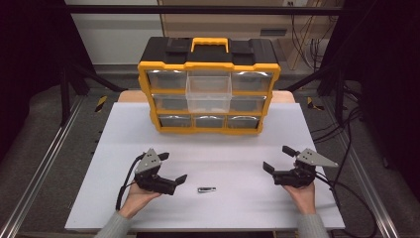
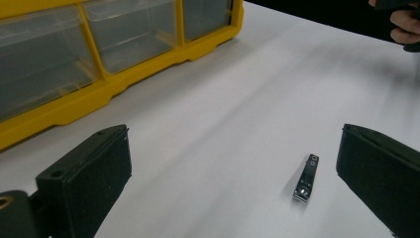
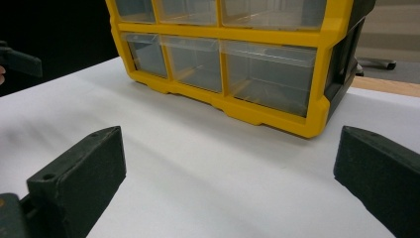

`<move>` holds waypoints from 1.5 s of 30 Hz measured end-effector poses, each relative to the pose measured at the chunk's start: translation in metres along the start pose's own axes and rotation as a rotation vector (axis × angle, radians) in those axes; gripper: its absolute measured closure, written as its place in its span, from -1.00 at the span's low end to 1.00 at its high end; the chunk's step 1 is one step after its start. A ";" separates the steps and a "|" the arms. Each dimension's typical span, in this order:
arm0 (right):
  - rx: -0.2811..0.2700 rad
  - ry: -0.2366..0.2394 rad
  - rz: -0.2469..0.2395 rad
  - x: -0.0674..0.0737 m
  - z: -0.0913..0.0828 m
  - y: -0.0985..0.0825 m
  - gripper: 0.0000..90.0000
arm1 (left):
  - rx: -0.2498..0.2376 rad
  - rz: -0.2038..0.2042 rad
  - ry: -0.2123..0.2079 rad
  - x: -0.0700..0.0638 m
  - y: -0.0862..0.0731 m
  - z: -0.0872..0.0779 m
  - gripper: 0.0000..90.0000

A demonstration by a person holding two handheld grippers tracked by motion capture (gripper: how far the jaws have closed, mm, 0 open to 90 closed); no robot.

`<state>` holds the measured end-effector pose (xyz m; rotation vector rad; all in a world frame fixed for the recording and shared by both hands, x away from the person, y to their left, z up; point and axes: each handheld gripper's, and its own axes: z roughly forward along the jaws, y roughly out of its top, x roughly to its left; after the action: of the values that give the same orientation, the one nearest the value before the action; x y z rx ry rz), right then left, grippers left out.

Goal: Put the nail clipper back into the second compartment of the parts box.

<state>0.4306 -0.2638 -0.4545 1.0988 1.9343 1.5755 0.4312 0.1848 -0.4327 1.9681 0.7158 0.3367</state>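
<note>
Metal nail clipper (image 2: 305,178), no legible writing

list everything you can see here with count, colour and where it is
organizer cabinet: 1, yellow frame with black top and yellow handle, far middle of the table
drawers: 9, clear, three rows of three in the cabinet; the top middle one is pulled out
small metal piece: 1, silvery and dark, near edge of the table between the grippers
table: 1, white top
left gripper: 1, black with grey plate, near left, jaws apart, holding nothing
right gripper: 1, black with grey plate, near right, jaws apart, holding nothing
hands: 2, grey sleeves, at the bottom edge
</note>
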 end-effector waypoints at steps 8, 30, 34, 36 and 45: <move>0.005 0.000 -0.002 0.000 0.000 0.000 -0.99 | 0.068 0.020 -0.029 -0.011 -0.001 0.017 -0.98; 0.010 0.002 -0.004 0.000 0.001 -0.001 -0.99 | 0.224 0.055 -0.096 -0.032 -0.010 0.047 -0.93; 0.010 0.003 -0.005 0.000 0.001 -0.001 -0.99 | 0.250 0.065 -0.102 -0.036 -0.011 0.052 -0.92; 0.011 0.003 -0.004 0.000 0.001 -0.001 -0.99 | 0.267 0.071 -0.107 -0.038 -0.012 0.056 -0.91; 0.011 0.004 -0.001 0.000 0.001 -0.001 -0.99 | 0.310 0.074 -0.126 -0.043 -0.014 0.063 -0.73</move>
<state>0.4309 -0.2631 -0.4552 1.0999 1.9480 1.5696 0.4246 0.1184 -0.4732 2.2903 0.6441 0.1491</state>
